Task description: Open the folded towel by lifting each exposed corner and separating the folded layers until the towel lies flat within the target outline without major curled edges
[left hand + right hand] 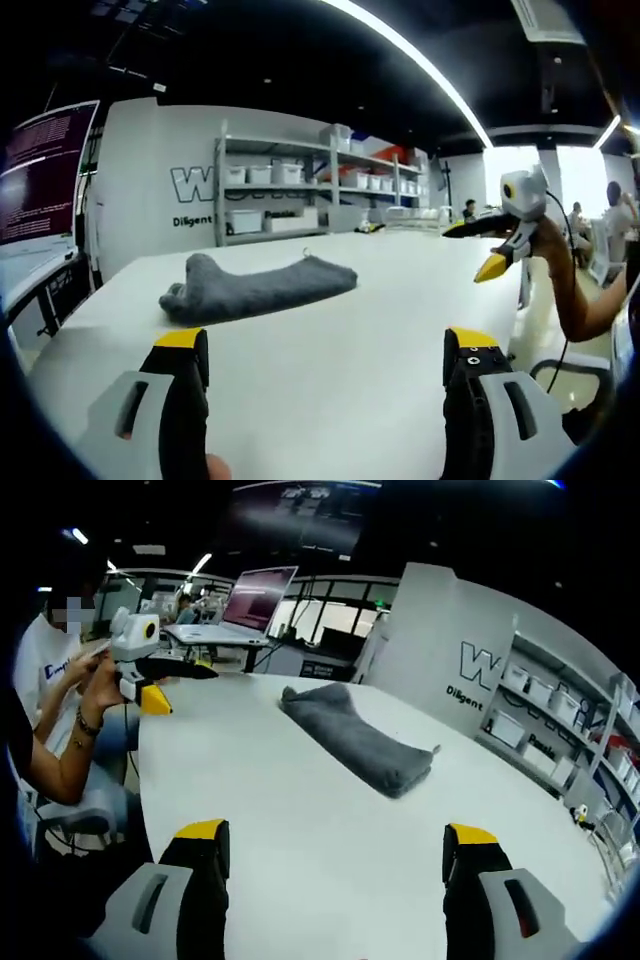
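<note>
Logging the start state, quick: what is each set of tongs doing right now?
Left tongs: open, holding nothing.
Right tongs: open, holding nothing.
Gray towel lies folded on the white table, untouched.

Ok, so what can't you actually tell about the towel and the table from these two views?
- Towel: in both views it is too bunched to count its folds or find its corners; the underside is hidden.
- Target outline: no marking can be made out on the white table.
- Wall lettering: cut off by the shelving in the left gripper view.

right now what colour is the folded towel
Grey, plain; the towel shows best in the right gripper view.
</note>
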